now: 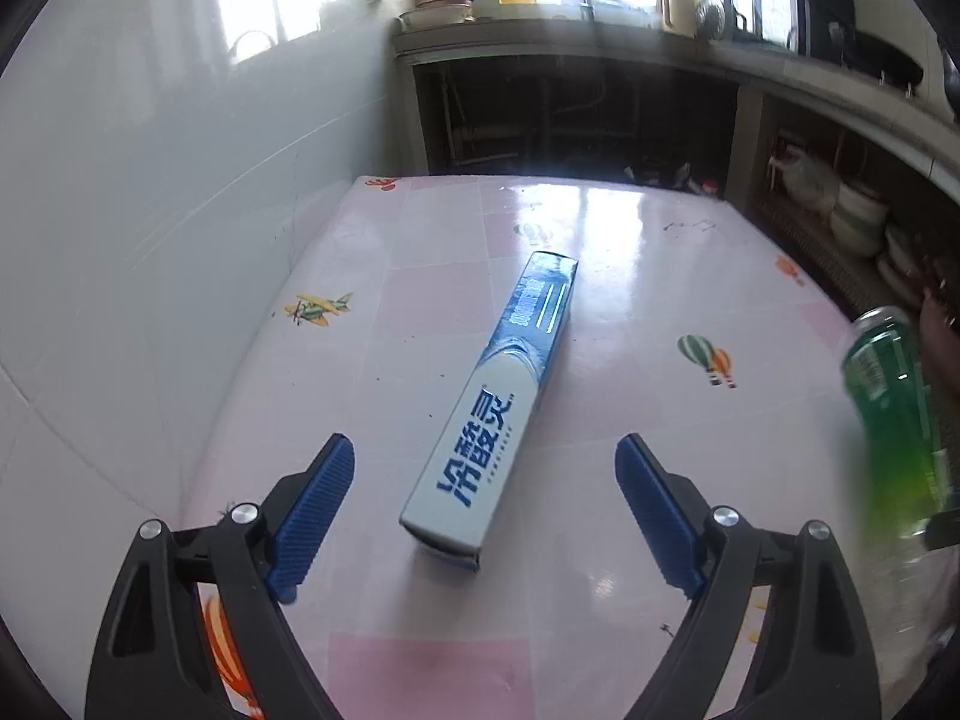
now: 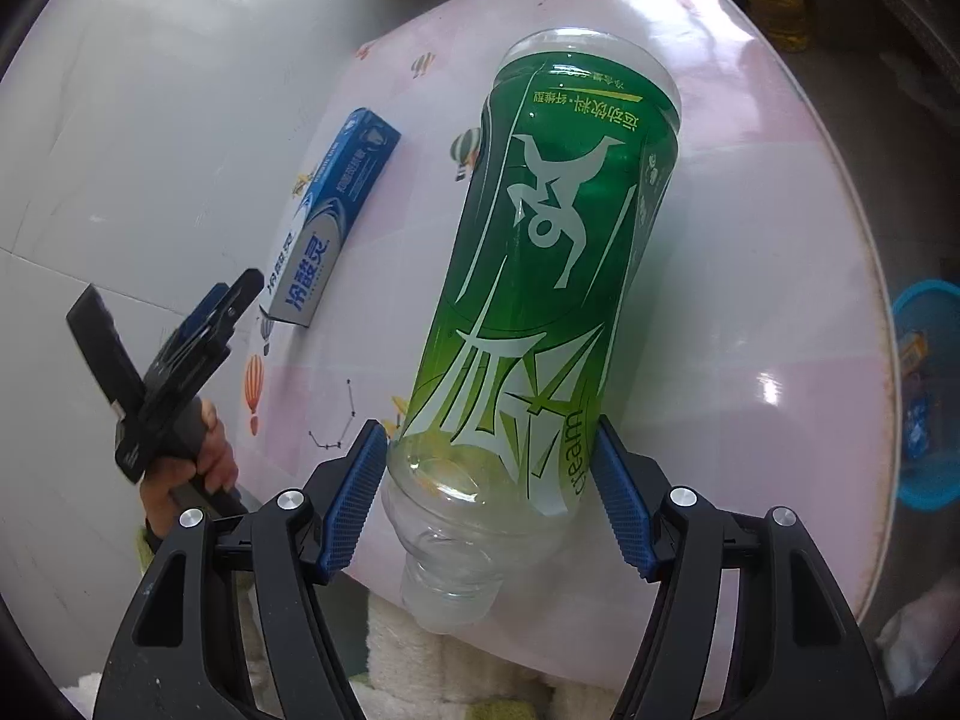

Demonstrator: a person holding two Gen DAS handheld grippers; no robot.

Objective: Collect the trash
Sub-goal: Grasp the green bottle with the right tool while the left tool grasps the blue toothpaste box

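A long blue-and-white toothpaste box (image 1: 495,402) lies on the pink table (image 1: 660,252), pointing away from me. My left gripper (image 1: 485,468) is open, its blue pads either side of the box's near end, not touching it. My right gripper (image 2: 489,480) is shut on an empty green-labelled plastic bottle (image 2: 540,276), held above the table with its neck toward the camera. The bottle shows blurred at the right edge of the left wrist view (image 1: 894,414). The box (image 2: 327,228) and the left gripper (image 2: 210,312) show in the right wrist view.
A white tiled wall (image 1: 150,210) runs along the table's left side. A kitchen counter with shelves and bowls (image 1: 858,216) stands behind. A blue basket (image 2: 927,390) holding some items sits on the floor past the table's right edge.
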